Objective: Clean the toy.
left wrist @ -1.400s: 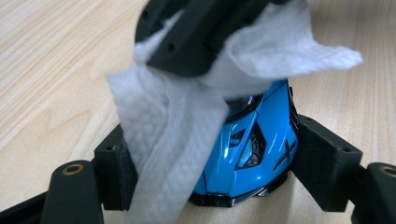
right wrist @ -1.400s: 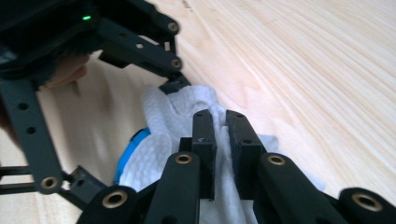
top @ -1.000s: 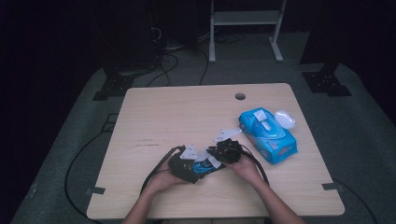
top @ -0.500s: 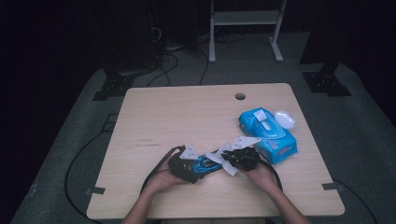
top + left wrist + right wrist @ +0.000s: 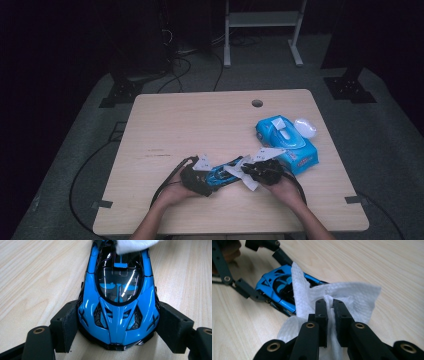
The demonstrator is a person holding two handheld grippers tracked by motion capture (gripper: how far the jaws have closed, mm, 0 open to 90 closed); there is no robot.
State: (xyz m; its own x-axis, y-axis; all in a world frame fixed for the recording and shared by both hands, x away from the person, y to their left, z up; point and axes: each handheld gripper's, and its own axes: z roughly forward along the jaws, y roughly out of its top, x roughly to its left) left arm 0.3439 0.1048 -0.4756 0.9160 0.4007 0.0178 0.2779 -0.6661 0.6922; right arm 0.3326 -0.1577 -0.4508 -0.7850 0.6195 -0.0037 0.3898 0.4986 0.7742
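A: Any readable writing on the blue wipes pack (image 5: 287, 141)?

B: Too blurred. Just left of it, the left gripper (image 5: 117, 326) clamps the glossy blue toy car (image 5: 118, 302); the right gripper (image 5: 330, 315) pinches a dimpled white wipe (image 5: 352, 298) draped over the car's far end.

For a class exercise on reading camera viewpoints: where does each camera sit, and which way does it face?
High view: above the person's side, facing forward and down on the pale wooden table; forearms and both hands show.
Left gripper view: rides the left gripper, facing along its jaws clamped on the glossy blue toy car.
Right gripper view: rides the right gripper, pinching the white paper wipe.
All views share the car and wipe.
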